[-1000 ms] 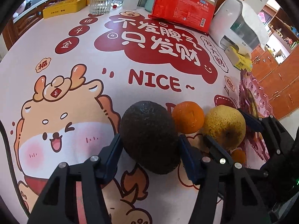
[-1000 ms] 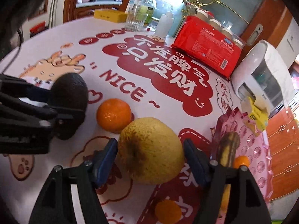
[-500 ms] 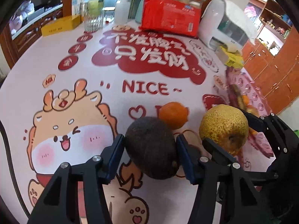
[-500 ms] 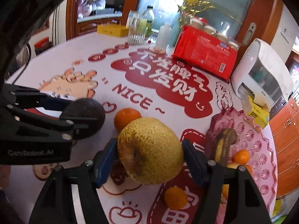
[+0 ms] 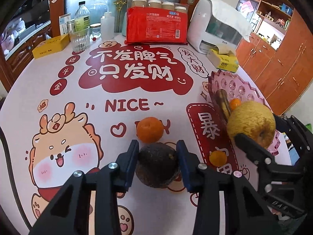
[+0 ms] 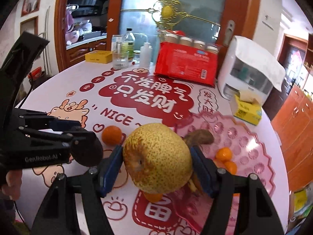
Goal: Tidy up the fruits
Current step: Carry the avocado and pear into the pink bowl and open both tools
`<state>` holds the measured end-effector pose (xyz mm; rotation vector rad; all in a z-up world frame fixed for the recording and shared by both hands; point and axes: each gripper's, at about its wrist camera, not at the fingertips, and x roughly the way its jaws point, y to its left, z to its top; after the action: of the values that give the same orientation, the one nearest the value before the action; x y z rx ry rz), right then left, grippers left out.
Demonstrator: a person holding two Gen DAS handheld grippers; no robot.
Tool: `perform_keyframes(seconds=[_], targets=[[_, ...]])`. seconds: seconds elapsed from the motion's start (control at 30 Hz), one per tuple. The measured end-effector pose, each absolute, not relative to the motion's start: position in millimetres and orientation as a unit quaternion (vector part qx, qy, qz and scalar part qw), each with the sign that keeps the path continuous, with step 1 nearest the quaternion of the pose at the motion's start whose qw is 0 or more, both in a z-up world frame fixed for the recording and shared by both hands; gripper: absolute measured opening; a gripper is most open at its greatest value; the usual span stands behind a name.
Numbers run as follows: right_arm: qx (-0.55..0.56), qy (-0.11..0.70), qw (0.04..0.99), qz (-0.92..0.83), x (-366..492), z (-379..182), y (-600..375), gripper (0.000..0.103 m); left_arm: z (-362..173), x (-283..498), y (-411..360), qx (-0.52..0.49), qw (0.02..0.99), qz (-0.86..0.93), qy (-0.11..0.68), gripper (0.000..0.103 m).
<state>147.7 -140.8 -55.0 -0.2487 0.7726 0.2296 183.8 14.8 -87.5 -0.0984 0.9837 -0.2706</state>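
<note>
Avocado (image 5: 157,166) is sitting pinched between the blue pads of the left gripper (image 5: 157,164) above the table's (image 5: 137,90) near edge, just behind an orange (image 5: 149,129), while the right gripper (image 6: 156,162) is clamping a speckled pear (image 6: 157,157) over the pink tray's (image 6: 254,137) near rim.

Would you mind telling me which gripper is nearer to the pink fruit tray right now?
Right. The right gripper holds the pear at the pink tray's near edge. The left gripper, clamped on the avocado, sits further off over the tablecloth, beside the orange.
</note>
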Motion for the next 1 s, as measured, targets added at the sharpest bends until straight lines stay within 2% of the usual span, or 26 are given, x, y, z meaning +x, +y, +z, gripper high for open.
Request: perform_keyframes(seconds=[0.2, 0.5, 0.73, 1.0], targets=[[-0.101, 0.371, 0.917, 0.106, 141.1, -51.3, -157.7, 0.07, -92.1, 180.8, 13.0, -0.026, 0.874, -0.115, 0.471, 0.038], [-0.094, 0.368, 0.918, 0.111, 138.1, -48.0, -157.9, 0.07, -104.1, 182.8, 28.6, -0.064, 0.87, -0.099, 0.479, 0.037], [-0.075, 0.365, 0.922, 0.108, 139.1, -39.0, -169.5, 0.07, -64.7, 177.2, 19.0, -0.053, 0.885, -0.11, 0.449, 0.036], [-0.053, 0.36, 0.929, 0.069, 140.2, -27.4, -209.6, 0.07, -2.8, 183.7, -38.5, -0.046, 0.89, -0.191, 0.412, 0.036]])
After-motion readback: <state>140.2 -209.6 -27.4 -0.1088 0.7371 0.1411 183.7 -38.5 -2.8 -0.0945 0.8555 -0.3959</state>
